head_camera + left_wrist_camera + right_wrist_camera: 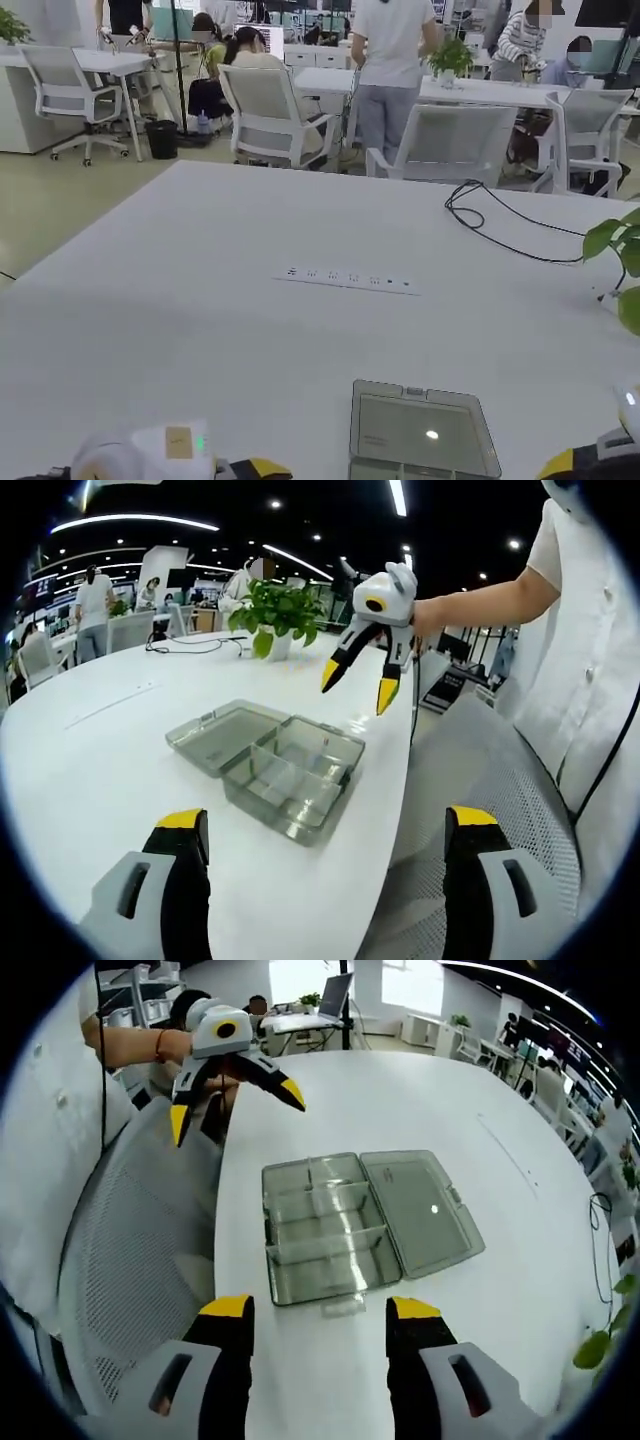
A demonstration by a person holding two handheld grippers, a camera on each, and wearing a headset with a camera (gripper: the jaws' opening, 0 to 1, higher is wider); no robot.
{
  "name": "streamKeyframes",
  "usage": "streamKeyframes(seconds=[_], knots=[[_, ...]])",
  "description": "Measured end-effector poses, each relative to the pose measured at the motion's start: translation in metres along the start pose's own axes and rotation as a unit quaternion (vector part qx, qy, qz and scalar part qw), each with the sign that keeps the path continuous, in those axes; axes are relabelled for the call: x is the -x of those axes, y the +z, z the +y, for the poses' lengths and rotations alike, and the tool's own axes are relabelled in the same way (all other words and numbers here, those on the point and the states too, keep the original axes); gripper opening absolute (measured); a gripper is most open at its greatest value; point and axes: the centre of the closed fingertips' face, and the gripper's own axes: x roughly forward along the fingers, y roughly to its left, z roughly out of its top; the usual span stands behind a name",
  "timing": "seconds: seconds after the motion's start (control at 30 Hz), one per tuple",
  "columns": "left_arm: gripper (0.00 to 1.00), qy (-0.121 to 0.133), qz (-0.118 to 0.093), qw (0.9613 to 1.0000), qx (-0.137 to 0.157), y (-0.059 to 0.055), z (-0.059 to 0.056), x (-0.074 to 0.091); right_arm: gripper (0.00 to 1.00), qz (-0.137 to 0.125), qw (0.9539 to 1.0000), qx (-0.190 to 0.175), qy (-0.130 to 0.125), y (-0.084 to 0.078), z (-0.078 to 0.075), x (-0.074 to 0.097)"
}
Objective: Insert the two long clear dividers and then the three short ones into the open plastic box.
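An open clear plastic box (322, 1228) lies near the table's edge, its lid (422, 1210) flat beside it. Clear dividers stand inside and split it into several compartments. A small clear piece (343, 1307) lies on the table against the box's near wall. My right gripper (320, 1308) hovers open just short of that piece. Across the box, the left gripper (235, 1082) hangs open in the air. In the left gripper view the box (292, 770) sits ahead of my open left gripper (325, 818), and the right gripper (362, 675) is open above it. The lid (425, 432) shows in the head view.
A grey mesh chair (130, 1260) stands tight against the table edge by the box. On the white table (200, 300) are a flush power strip (347, 279), a black cable (500, 225) and a potted plant (275, 610). People and office chairs fill the room beyond.
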Motion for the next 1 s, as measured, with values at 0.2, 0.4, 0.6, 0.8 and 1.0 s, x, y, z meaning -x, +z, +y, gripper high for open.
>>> streamKeyframes(seconds=[0.2,0.4,0.6,0.8,1.0], knots=[[1.00,0.001,0.001,1.0000,0.002,-0.001,0.001,0.001,0.55,0.030,0.9995,-0.010,0.005,-0.033,0.001,0.000],[1.00,0.001,0.002,1.0000,0.003,-0.001,0.001,0.001,0.55,0.064,0.9979,-0.006,0.006,-0.061,-0.002,-0.001],[1.00,0.001,0.002,1.0000,0.003,0.000,0.003,0.001,0.54,0.105,0.9943,0.008,0.011,-0.089,-0.007,-0.008],[1.00,0.003,0.002,1.0000,0.005,0.001,0.004,0.001,0.52,0.124,0.9920,0.015,0.013,-0.103,-0.011,-0.017],[0.99,0.003,0.004,1.0000,0.007,0.000,0.005,0.002,0.49,0.147,0.9884,0.034,0.016,-0.114,-0.014,-0.025]])
